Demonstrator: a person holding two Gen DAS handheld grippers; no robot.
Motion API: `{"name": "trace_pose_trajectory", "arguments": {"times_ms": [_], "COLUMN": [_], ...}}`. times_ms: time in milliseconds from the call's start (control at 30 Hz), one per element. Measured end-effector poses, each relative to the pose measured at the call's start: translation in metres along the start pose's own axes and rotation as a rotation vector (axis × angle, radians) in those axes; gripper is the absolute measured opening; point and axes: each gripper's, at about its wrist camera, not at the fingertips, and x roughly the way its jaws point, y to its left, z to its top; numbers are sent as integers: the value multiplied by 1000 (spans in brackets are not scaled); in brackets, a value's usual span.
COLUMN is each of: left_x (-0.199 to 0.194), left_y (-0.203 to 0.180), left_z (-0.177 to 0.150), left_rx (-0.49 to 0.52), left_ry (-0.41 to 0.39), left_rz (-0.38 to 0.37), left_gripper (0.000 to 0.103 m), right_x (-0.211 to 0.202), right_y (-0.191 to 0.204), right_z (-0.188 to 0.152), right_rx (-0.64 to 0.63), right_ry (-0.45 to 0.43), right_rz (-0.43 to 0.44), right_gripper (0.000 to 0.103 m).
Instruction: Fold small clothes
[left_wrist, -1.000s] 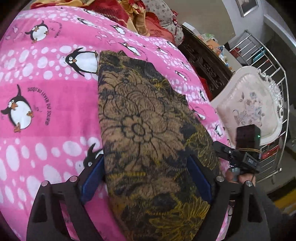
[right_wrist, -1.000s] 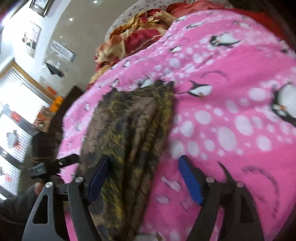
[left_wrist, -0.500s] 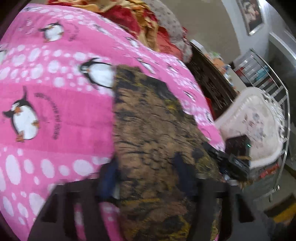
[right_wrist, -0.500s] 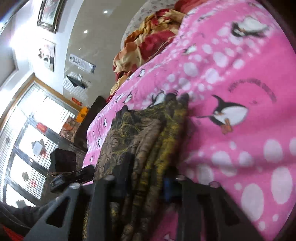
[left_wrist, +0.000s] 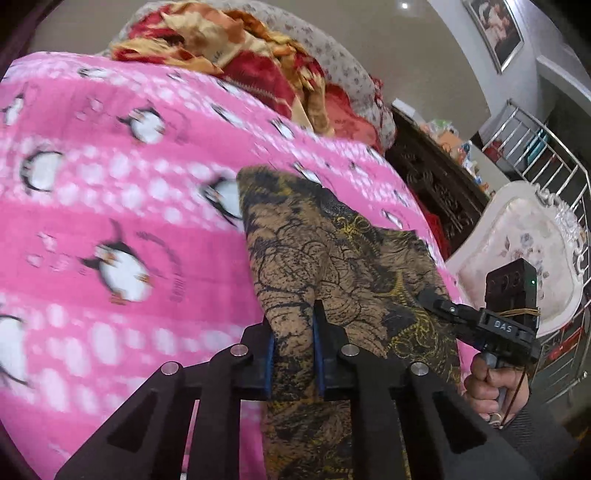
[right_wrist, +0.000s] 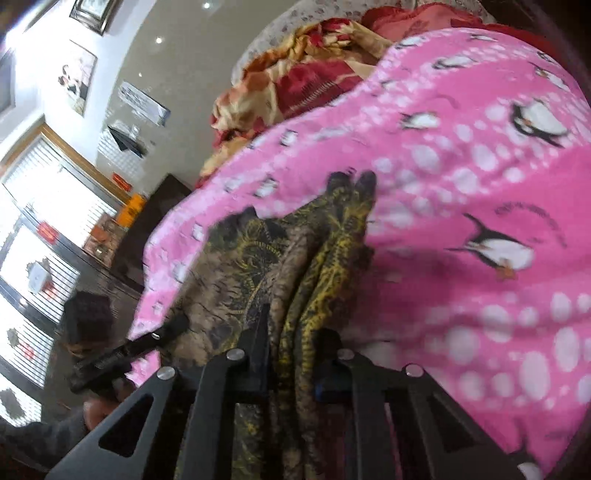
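Observation:
A brown garment with a black and yellow flower print (left_wrist: 332, 258) lies lengthwise on a pink penguin blanket (left_wrist: 110, 221). My left gripper (left_wrist: 293, 354) is shut on the garment's near edge, with cloth bunched between the blue pads. My right gripper (right_wrist: 291, 354) is shut on gathered folds of the same garment (right_wrist: 258, 266) at its near edge. The right gripper also shows in the left wrist view (left_wrist: 480, 325) at the garment's right side. The left gripper shows dimly in the right wrist view (right_wrist: 122, 354) at the left.
A red and gold quilt (left_wrist: 240, 48) is heaped at the far end of the bed. A dark carved cabinet (left_wrist: 436, 184), a white padded chair (left_wrist: 517, 251) and a metal rack (left_wrist: 546, 155) stand to the right of the bed.
Both grippers have closed from wide open onto the garment's near edge. The cloth has bunched up between the pads and lifted a little.

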Motion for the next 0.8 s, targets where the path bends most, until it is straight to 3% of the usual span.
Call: {"name": "trace_pose_trajectory", "arguments": {"times_ms": [133, 267, 367, 467, 567, 600, 667, 800], "left_x": [-38, -84, -93, -72, -43, -42, -53, -95], "left_y": [42, 81, 105, 117, 125, 127, 129, 126], "left_z": [15, 25, 29, 29, 28, 28, 28, 28], "left_rx": [-34, 5, -28, -24, -41, -48, -52, -47], "left_ry": [-39, -84, -89, -60, 30, 38, 25, -63], "left_rz": [20, 91, 103, 109, 158, 157, 157, 209], "left_gripper": [0, 0, 0, 0, 7, 9, 13, 13], "right_x": [29, 82, 109, 124, 136, 132, 109, 64], "right_y": [35, 76, 100, 102, 85, 82, 85, 108], "right_z": [1, -3, -7, -10, -16, -17, -16, -14], "right_rx": [-23, -55, -99, -105, -60, -19, 12, -72], "right_ry": [36, 95, 111, 108, 141, 136, 90, 53], "right_rz": [59, 130, 148, 93, -66, -49, -79, -160], "right_gripper": [15, 15, 15, 16, 26, 27, 31, 32]}}
